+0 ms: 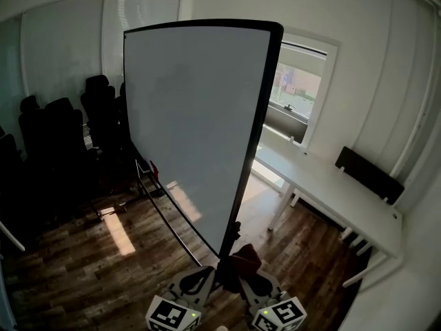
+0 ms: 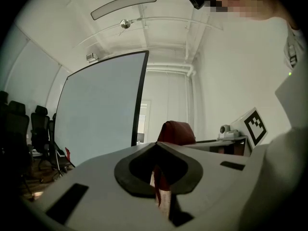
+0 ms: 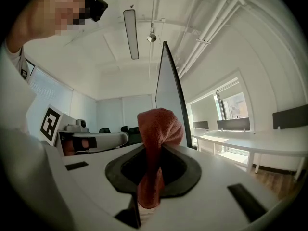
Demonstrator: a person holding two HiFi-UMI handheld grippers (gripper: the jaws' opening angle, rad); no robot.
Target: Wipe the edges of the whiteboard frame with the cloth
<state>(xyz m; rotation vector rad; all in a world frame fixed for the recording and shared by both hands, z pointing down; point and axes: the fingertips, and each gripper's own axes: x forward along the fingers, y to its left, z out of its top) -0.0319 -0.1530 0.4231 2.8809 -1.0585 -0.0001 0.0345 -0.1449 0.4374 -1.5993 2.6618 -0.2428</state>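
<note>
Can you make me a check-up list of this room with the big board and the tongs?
Surface: wooden floor, sunny patches.
Job's things: whiteboard upright, black frame; red cloth.
Clutter: small red thing low beside the whiteboard, unclear what.
Grippers: right tongs shut on the red cloth; left tongs shut on a thin red strip, probably its corner.
Cables: nothing seen.
Surroundings: black chairs, white table, window.

Below me the wood floor [image 1: 76, 274] carries the whiteboard [image 1: 193, 116] standing in the middle. A cluster of black chairs [image 1: 62, 136] stands at my left, and the white table [image 1: 324, 188] stands on its legs at my right.
</note>
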